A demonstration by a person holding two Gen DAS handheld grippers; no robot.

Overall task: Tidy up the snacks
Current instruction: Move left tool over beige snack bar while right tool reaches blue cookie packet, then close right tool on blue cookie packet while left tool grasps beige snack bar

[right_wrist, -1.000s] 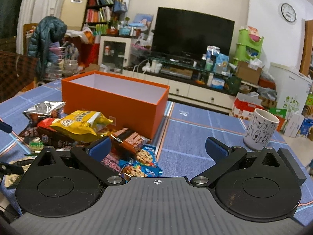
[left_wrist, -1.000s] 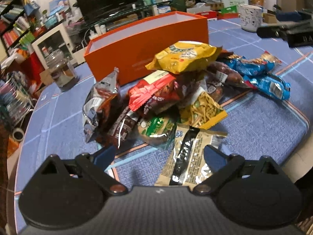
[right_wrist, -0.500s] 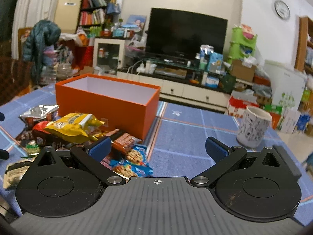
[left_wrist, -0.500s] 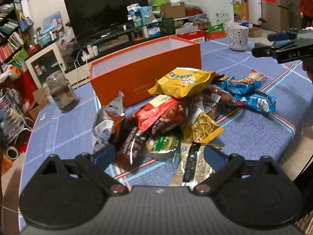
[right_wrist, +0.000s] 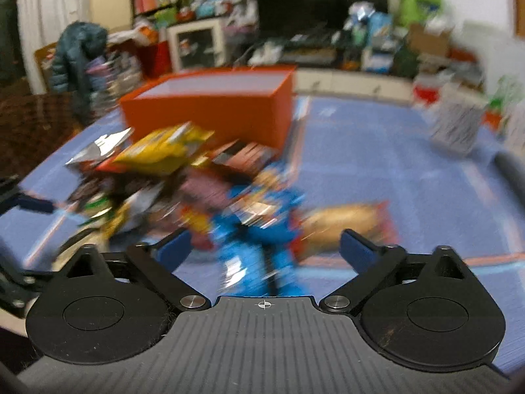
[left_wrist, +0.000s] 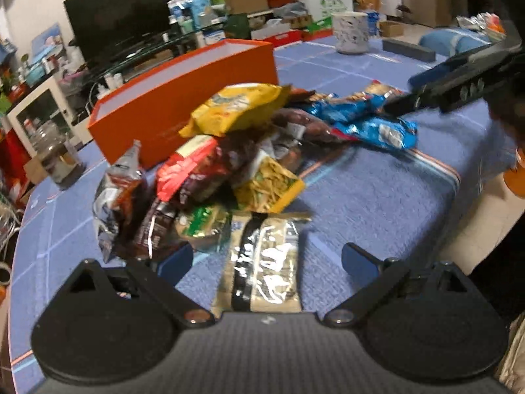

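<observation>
A pile of snack packets lies on the blue tablecloth in front of an open orange box (left_wrist: pixel 183 98) (right_wrist: pixel 210 115). On top sits a yellow bag (left_wrist: pixel 236 108) (right_wrist: pixel 164 147). My left gripper (left_wrist: pixel 265 259) is open, its fingers on either side of a silver-and-black packet (left_wrist: pixel 262 259) at the near edge of the pile. My right gripper (right_wrist: pixel 262 246) is open and low over the blue packets (right_wrist: pixel 259 229) (left_wrist: pixel 370 128); it shows in the left wrist view (left_wrist: pixel 459 82) at the right. The right wrist view is blurred.
A white patterned mug (left_wrist: pixel 351 32) (right_wrist: pixel 456 124) stands at the far side of the table. A glass jar (left_wrist: pixel 55 154) stands left of the box. A grey block (left_wrist: pixel 407 49) lies near the mug. The table edge runs close on the right (left_wrist: pixel 459 180).
My right gripper has dropped and tilted down towards the blue packets, moving fast. My left gripper has moved in over the silver-and-black packet. Both stay open.
</observation>
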